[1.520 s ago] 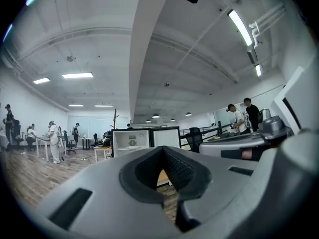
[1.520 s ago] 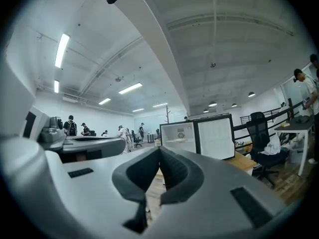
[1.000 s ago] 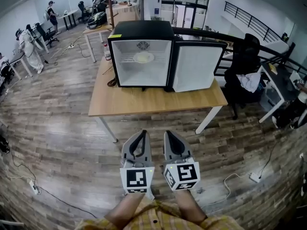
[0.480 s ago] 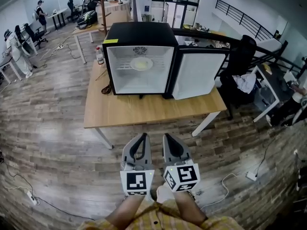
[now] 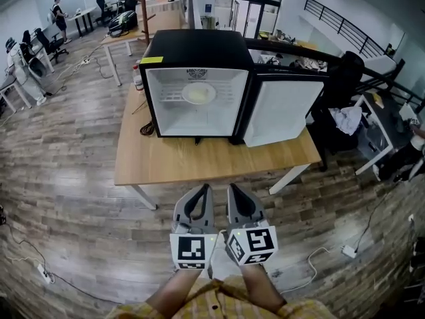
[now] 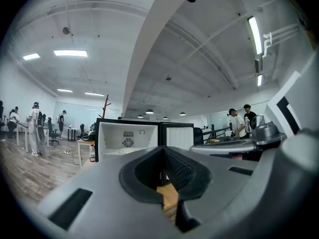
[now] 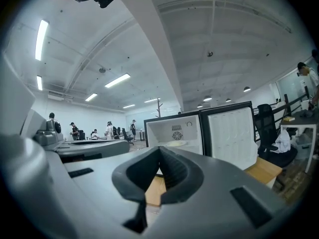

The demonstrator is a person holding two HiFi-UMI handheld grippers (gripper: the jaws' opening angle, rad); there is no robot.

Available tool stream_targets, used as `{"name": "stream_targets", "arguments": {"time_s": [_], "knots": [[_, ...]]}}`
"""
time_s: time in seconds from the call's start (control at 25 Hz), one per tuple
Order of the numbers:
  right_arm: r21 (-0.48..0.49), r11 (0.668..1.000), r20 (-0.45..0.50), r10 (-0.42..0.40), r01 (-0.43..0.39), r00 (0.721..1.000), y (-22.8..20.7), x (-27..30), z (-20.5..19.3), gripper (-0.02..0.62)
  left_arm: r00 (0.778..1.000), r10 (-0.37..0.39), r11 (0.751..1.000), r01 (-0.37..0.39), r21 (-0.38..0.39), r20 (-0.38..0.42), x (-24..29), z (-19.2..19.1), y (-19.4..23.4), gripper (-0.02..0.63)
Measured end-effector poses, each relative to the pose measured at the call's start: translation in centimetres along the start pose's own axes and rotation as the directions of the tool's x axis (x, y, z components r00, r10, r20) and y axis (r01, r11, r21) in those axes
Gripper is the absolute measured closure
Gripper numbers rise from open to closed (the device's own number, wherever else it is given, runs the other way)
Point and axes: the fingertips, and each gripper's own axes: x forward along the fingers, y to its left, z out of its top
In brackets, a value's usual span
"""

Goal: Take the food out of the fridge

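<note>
A black mini fridge (image 5: 196,78) stands on a wooden table (image 5: 212,159), its door (image 5: 282,111) swung open to the right. On its upper shelf lies a pale plate of food (image 5: 198,94), which also shows in the left gripper view (image 6: 129,150) and in the right gripper view (image 7: 176,143). My left gripper (image 5: 204,189) and right gripper (image 5: 232,189) are held side by side over the floor, just short of the table's near edge. Both point level at the fridge. Both are shut with nothing in them.
A black office chair (image 5: 342,85) with cloth on it stands right of the table. A bottle (image 5: 138,78) sits left of the fridge. Cables and a power strip (image 5: 348,251) lie on the wooden floor. People stand at desks far left.
Both grippers have come forward together toward the table's near edge, and the fridge now looks larger and nearer. Their jaws have stayed shut.
</note>
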Motion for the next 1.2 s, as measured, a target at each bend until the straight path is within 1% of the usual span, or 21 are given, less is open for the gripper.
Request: {"name": "stream_targets", "arguments": {"time_s": [0.12, 0.24, 0.56, 0.72, 0.84, 1.0, 1.2], "knots": [[0.017, 1.000, -0.003, 0.015, -0.015, 1.000, -1.6, 2.6, 0.1, 0.594, 1.000, 0.024, 1.000, -0.024, -0.016, -0.010, 2.9, -0.2, 1.1, 0.598], [0.033, 0.999, -0.004, 0.029, -0.029, 1.000, -3.3, 5.4, 0.7, 0.594, 0.999, 0.040, 0.999, -0.040, -0.004, -0.014, 6.1, -0.2, 2.4, 0.598], [0.018, 0.997, 0.003, 0.069, -0.069, 0.998, -8.1, 12.6, 2.4, 0.594, 0.997, 0.073, 0.996, -0.074, -0.044, -0.024, 14.4, 0.2, 4.7, 0.598], [0.028, 0.996, 0.004, 0.090, -0.090, 0.996, -10.0, 15.4, 2.6, 0.594, 0.994, 0.107, 0.994, -0.107, -0.022, -0.021, 17.4, 0.4, 5.2, 0.598], [0.025, 0.994, 0.004, 0.103, -0.103, 0.995, -11.2, 16.8, 3.0, 0.594, 0.990, 0.135, 0.990, -0.136, -0.029, -0.029, 19.4, 0.3, 5.3, 0.598], [0.042, 0.994, 0.010, 0.100, -0.100, 0.995, -12.7, 18.2, 2.9, 0.594, 0.992, 0.125, 0.992, -0.126, -0.031, -0.030, 21.3, -0.3, 5.6, 0.598], [0.047, 0.995, -0.003, 0.092, -0.092, 0.996, -13.5, 20.0, 2.6, 0.594, 0.990, 0.128, 0.988, -0.132, -0.076, -0.056, 23.0, -1.3, 6.9, 0.598]]}}
